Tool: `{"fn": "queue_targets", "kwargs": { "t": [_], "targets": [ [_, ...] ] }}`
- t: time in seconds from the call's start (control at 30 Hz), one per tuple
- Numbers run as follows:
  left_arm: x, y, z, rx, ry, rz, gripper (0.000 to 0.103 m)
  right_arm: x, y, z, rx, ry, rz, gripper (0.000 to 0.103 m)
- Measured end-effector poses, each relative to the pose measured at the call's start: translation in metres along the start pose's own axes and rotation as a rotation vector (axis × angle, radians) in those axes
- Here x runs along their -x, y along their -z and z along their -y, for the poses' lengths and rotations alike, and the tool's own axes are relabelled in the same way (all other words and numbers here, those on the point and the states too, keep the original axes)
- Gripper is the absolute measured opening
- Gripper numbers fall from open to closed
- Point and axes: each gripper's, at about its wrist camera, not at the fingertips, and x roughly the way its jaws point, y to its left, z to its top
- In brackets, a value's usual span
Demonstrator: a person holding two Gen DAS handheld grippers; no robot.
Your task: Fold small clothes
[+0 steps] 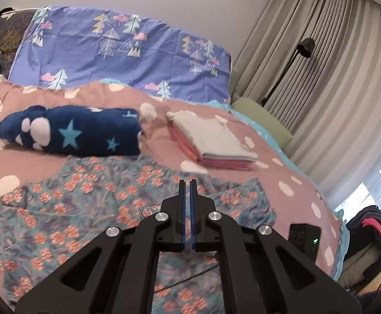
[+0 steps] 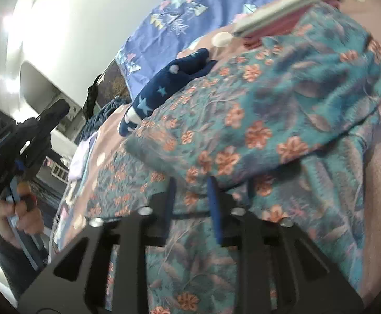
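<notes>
Left gripper point(image 1: 188, 183): we see jaws pressed together, nothing between, raised over floral garment point(image 1: 85, 209).
Right gripper point(image 2: 191, 183): jaws partly apart, folded floral edge just ahead; grip unclear.
Garment: spread on bed point(image 1: 282, 162), near navy roll point(image 1: 72, 130) & folded stack point(image 1: 214, 138).

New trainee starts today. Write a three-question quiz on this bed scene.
1. True or false: the left tongs are shut with nothing between them.
2. What colour is the top layer of the folded stack? A) grey B) green C) black
3. Fill in: the star-patterned navy bundle lies to the ___ of that stack in the left wrist view.

Key: 1 true; 2 A; 3 left
</notes>
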Motion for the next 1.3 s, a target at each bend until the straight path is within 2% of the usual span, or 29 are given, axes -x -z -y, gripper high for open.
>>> {"fn": "queue_targets", "kwargs": {
  "t": [0.07,0.1,0.13,0.23,0.3,0.37,0.4,0.43,0.47,0.5,0.57,0.7,0.83,0.9,0.97,1.07,1.17,1.3],
  "targets": [
    [-0.016,0.012,-0.012,0.048,-0.023,-0.079,0.020,-0.002,0.001,-0.006,0.026,0.011,-0.004,0.035],
    [-0.024,0.021,-0.018,0.077,-0.037,-0.113,0.049,-0.003,0.001,-0.007,0.031,0.018,-0.006,0.035],
    [-0.032,0.029,-0.025,0.108,-0.046,-0.146,0.060,-0.004,0.001,-0.007,0.030,0.019,-0.007,0.035],
    [-0.063,0.055,-0.038,0.209,-0.007,-0.247,0.060,-0.001,0.003,-0.007,0.028,0.012,-0.011,0.035],
    [-0.084,0.069,-0.039,0.242,0.010,-0.304,0.061,0.002,0.005,-0.006,0.030,0.006,-0.013,0.035],
    [-0.093,0.072,-0.033,0.210,-0.017,-0.289,0.061,0.007,0.008,-0.003,0.027,0.003,-0.016,0.035],
    [-0.095,0.070,-0.028,0.184,-0.026,-0.275,0.061,0.008,0.009,-0.002,0.026,0.002,-0.018,0.035],
    [-0.097,0.068,-0.026,0.175,-0.029,-0.271,0.051,0.010,0.010,-0.001,0.025,-0.001,-0.019,0.035],
    [-0.099,0.067,-0.023,0.167,-0.017,-0.268,0.033,0.011,0.010,0.001,0.025,-0.002,-0.021,0.035],
    [-0.101,0.065,-0.019,0.153,0.015,-0.277,0.003,0.011,0.010,0.001,0.027,0.003,-0.023,0.035],
    [-0.098,0.057,-0.009,0.117,0.023,-0.251,0.002,0.011,0.012,0.001,0.032,0.012,-0.028,0.035],
    [-0.053,0.025,0.020,0.017,0.029,-0.097,0.002,0.008,0.013,-0.002,0.029,0.016,-0.030,0.035],
    [0.012,-0.006,0.026,-0.039,-0.034,0.051,0.002,0.005,0.012,-0.005,0.029,0.020,-0.032,0.035],
    [0.045,-0.012,0.017,-0.061,-0.095,0.101,0.002,0.003,0.010,-0.007,0.028,0.020,-0.032,0.035],
    [0.067,-0.011,0.003,-0.061,-0.142,0.117,0.002,0.003,0.010,-0.007,0.028,0.022,-0.034,0.035],
    [0.091,0.002,-0.030,-0.020,-0.214,0.100,0.002,0.004,0.010,-0.007,0.031,0.025,-0.037,0.036],
    [0.092,0.025,-0.064,0.024,-0.292,0.036,0.002,0.003,0.009,-0.007,0.037,0.029,-0.038,0.037],
    [0.094,0.043,-0.100,0.100,-0.328,0.004,0.002,0.002,0.009,-0.009,0.044,0.033,-0.040,0.038]
  ]
}}
